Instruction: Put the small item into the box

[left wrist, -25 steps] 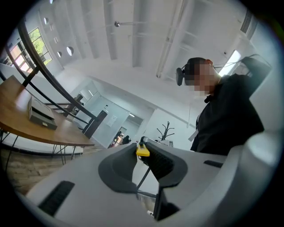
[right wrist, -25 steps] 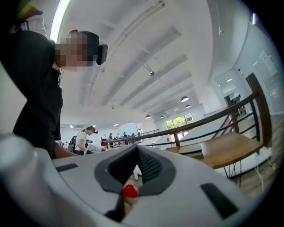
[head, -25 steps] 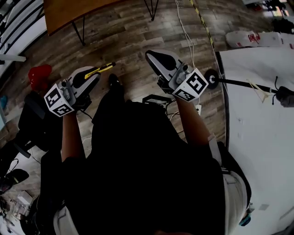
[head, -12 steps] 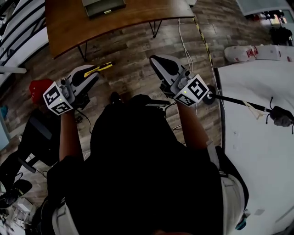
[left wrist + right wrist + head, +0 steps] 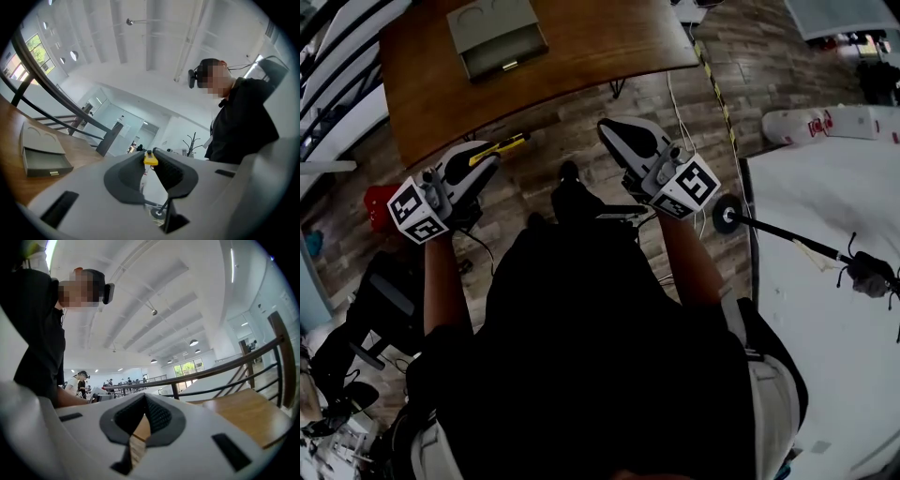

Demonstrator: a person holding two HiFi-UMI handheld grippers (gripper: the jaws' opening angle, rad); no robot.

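The person wears a black top with short sleeves and a black camera on the head. The left gripper and right gripper are white and grey, each with a black-and-white marker cube.

Looks up along the right gripper: jaws closed tip to tip, nothing gripped, only a wedge of wood grain visible through the gap below the tips. Right of the gripper, a brown wooden worktop. Up and right of the gripper, a dark railing slanting upward. Left of the gripper, a person in a dark top, wearing a black headset. Far behind the gripper, several people and bright windows. High above the gripper, a white ceiling with round lamps.
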